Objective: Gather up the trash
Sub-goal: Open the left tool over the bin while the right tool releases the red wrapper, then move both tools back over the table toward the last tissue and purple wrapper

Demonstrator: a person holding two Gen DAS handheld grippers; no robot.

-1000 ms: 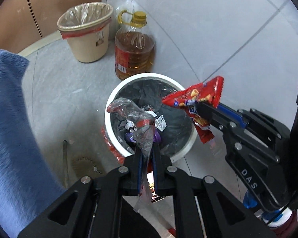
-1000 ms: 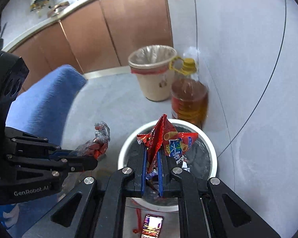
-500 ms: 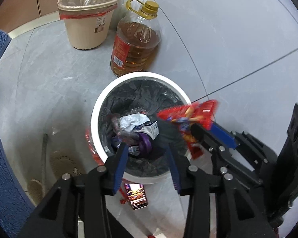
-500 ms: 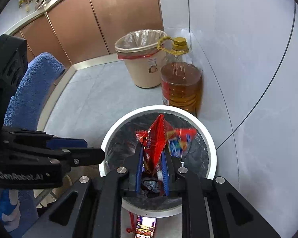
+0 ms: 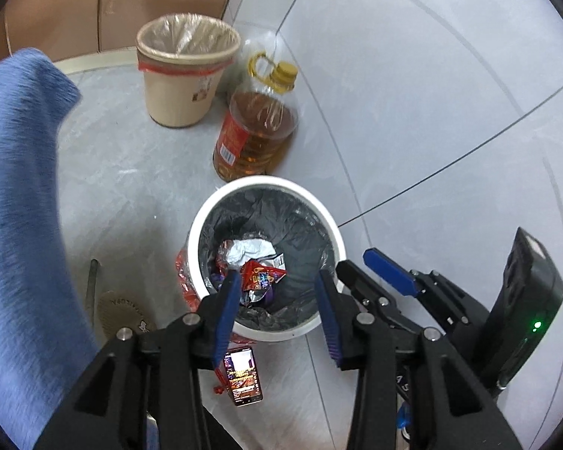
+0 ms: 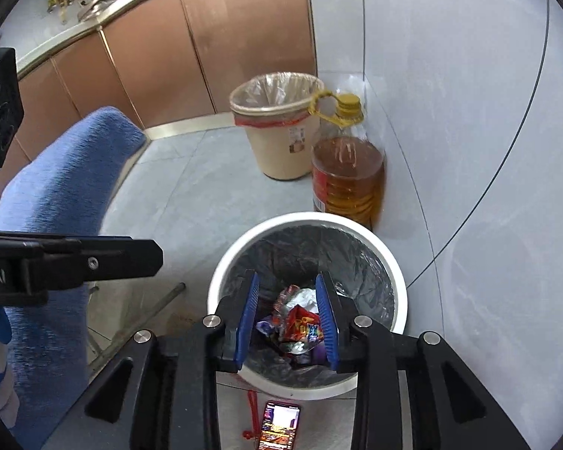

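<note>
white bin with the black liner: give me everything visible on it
The white bin is round, plastic-looking, upright on the grey tile floor, open-topped. A crinkled black liner covers its inside; red plastic shows outside, below the rim. At the bottom lies crumpled trash: a red snack wrapper, silvery foil, something purple. The oil bottle stands just behind it; contact is unclear. A phone lies on the floor by its near side. Both grippers are above it, empty.

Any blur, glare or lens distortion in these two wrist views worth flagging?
Left wrist: blue fabric at the edge is smeared, wall tile lines bow strongly, white bin stays sharp. Right wrist: mostly crisp, soft glare on the wall beside the oil bottle, cabinet edges curve.
</note>
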